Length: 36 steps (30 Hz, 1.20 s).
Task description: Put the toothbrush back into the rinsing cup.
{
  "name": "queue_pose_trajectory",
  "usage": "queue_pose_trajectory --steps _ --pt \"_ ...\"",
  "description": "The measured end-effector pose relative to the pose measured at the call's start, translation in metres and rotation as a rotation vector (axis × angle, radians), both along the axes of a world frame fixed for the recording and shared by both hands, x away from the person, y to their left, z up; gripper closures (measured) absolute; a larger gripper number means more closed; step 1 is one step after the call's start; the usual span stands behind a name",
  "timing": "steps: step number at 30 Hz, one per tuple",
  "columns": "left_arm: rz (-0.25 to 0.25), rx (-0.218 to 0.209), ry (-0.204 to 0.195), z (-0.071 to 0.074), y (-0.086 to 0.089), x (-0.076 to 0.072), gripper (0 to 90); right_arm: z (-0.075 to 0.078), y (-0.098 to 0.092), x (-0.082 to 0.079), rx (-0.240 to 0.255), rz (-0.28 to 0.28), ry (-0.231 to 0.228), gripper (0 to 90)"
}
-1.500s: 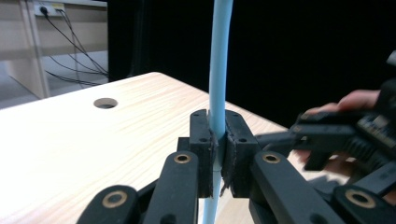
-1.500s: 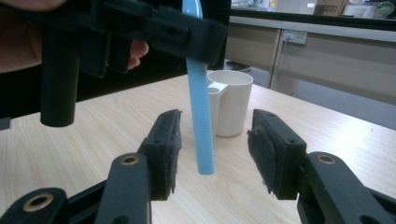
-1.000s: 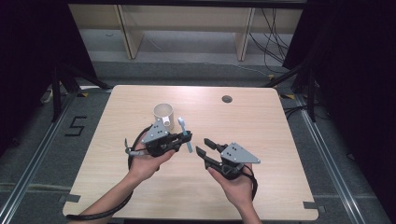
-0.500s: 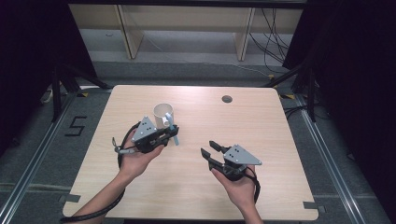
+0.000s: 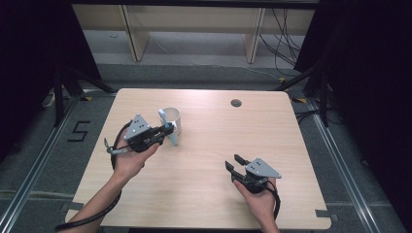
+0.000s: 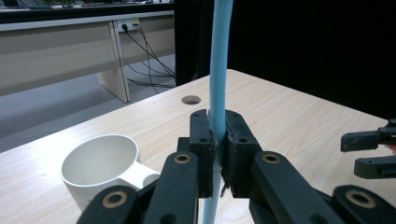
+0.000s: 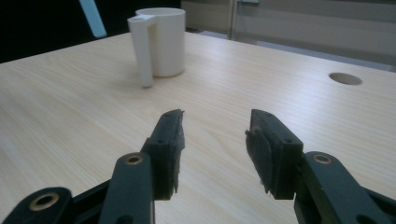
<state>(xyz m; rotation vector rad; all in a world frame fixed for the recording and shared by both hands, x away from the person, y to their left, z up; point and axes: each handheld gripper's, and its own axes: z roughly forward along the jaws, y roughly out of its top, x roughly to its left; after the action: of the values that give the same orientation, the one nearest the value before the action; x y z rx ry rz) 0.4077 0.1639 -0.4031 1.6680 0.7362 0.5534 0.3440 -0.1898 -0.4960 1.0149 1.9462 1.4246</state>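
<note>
We note blue stick [image 6: 218, 70] clamped upright in left gripper [image 5: 165, 130], just beside white cup [image 5: 171, 119], far-left on table [image 5: 209, 145]. Right gripper [image 7: 215, 140] near-right, jaws just opening, nothing between. Risk: stick tip strikes rim, cup tips. Pale wood tabletop; dark curtains, shelving [image 5: 194, 24] beyond.

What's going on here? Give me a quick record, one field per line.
Table: wooden, with a round hole
Cup: white, upright, handle toward the person
Blue stick: clamped upright in the left claw, beside the cup
Left claw: shut on the blue stick
Right claw: open, nothing between its jaws, which have just been opening, low over the table
</note>
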Motion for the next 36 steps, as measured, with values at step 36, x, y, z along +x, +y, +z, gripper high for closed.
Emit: queue_pose_trajectory --steps 36 --pt "0.046 -0.021 -0.023 0.021 0.004 0.022 83.4 -0.009 -0.017 -0.002 0.026 -0.099 0.014 51.8"
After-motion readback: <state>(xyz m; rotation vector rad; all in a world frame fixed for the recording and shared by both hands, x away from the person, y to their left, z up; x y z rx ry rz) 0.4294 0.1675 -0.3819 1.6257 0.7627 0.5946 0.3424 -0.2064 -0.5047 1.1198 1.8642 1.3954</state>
